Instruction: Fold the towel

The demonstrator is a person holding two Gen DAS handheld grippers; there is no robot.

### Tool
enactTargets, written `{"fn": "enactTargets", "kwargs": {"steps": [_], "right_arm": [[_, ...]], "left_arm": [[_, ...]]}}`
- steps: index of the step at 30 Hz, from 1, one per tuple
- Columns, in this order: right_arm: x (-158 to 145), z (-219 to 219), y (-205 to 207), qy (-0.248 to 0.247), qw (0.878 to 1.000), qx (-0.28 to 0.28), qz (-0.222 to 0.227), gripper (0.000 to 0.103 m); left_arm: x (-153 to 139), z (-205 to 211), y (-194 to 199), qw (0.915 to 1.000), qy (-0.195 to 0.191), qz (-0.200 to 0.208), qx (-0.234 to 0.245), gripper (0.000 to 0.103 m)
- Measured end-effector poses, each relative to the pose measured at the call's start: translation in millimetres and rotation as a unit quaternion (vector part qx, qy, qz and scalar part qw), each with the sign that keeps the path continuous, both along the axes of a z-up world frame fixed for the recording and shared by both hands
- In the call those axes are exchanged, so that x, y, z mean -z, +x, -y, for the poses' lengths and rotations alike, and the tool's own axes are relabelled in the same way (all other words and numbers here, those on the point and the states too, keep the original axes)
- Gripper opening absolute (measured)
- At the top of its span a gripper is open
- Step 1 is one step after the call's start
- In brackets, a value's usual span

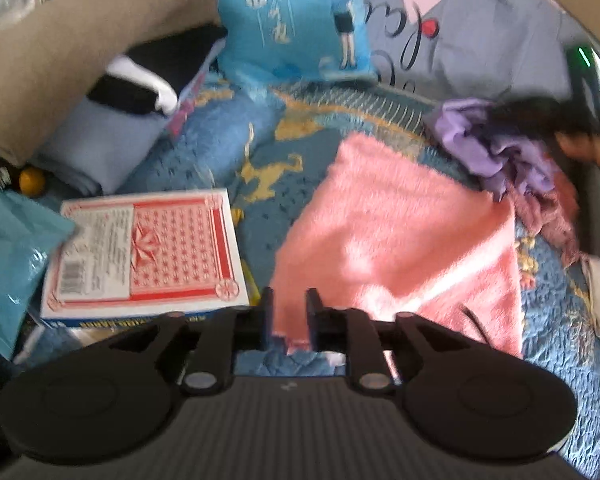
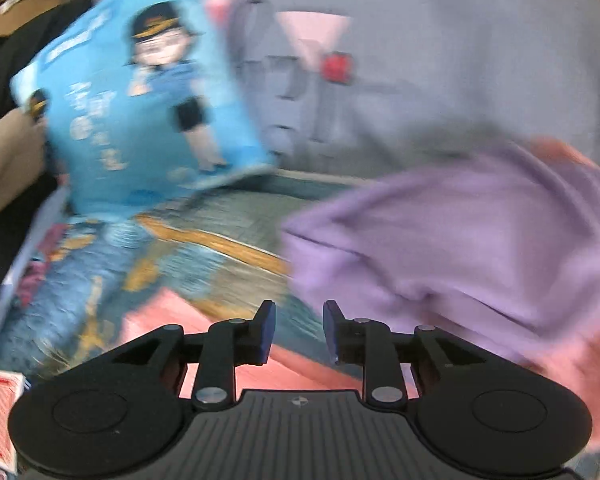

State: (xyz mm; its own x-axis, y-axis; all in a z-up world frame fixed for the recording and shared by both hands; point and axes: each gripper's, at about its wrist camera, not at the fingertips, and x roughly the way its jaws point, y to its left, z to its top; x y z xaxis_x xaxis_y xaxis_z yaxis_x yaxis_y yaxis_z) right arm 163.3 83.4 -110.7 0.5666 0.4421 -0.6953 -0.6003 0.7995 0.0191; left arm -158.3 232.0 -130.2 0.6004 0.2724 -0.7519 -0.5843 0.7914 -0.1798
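We are looking at the pink towel (image 1: 396,240) lying folded on the bed (image 1: 236,152), near the purple cloth (image 1: 492,140). Our left tongs (image 1: 290,312) and right tongs (image 2: 299,330) are standing apart, gripping nothing. More towels may be waiting.

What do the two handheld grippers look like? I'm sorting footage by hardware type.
Both look alike. The left gripper and right gripper each have a black body with two round discs at the sides, a ribbed grey centre panel with a small round mark, black linkage arms with silver pins, and blue pads on the fingers. No sleeve shows.
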Motion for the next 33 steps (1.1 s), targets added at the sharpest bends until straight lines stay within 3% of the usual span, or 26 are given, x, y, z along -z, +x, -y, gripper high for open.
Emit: {"fn": "enactTargets", "kwargs": {"steps": [6,10,14,18,25,33], "right_arm": [[20.8,93.8,-38.4,0.02,0.997,0.035,-0.065,0.03],[37.7,120.9,-106.7,0.006,0.998,-0.022,-0.065,0.03],[45.6,118.6,-175.8,-0.019,0.994,-0.101,-0.033,0.03],[51.1,110.4,-214.6,-0.048,0.989,-0.142,0.008,0.03],[60.2,102.4,-236.0,-0.083,0.978,-0.187,0.035,0.03],[71.8,89.7,-251.6,-0.16,0.956,-0.228,0.091,0.03]], "left_arm": [[-18.2,8.2,0.3,0.9995,0.026,0.02,-0.003,0.031],[-25.5,12.3,3.4,0.999,0.039,0.023,-0.006,0.035],[-26.6,18.5,7.9,0.9988,0.042,0.022,0.004,0.035],[-26.7,26.0,11.7,0.9986,0.041,0.025,0.021,0.035],[-25.4,32.3,13.9,0.9989,0.037,0.019,0.021,0.037],[-26.4,33.1,12.9,0.9985,0.045,0.017,0.024,0.04]]}}
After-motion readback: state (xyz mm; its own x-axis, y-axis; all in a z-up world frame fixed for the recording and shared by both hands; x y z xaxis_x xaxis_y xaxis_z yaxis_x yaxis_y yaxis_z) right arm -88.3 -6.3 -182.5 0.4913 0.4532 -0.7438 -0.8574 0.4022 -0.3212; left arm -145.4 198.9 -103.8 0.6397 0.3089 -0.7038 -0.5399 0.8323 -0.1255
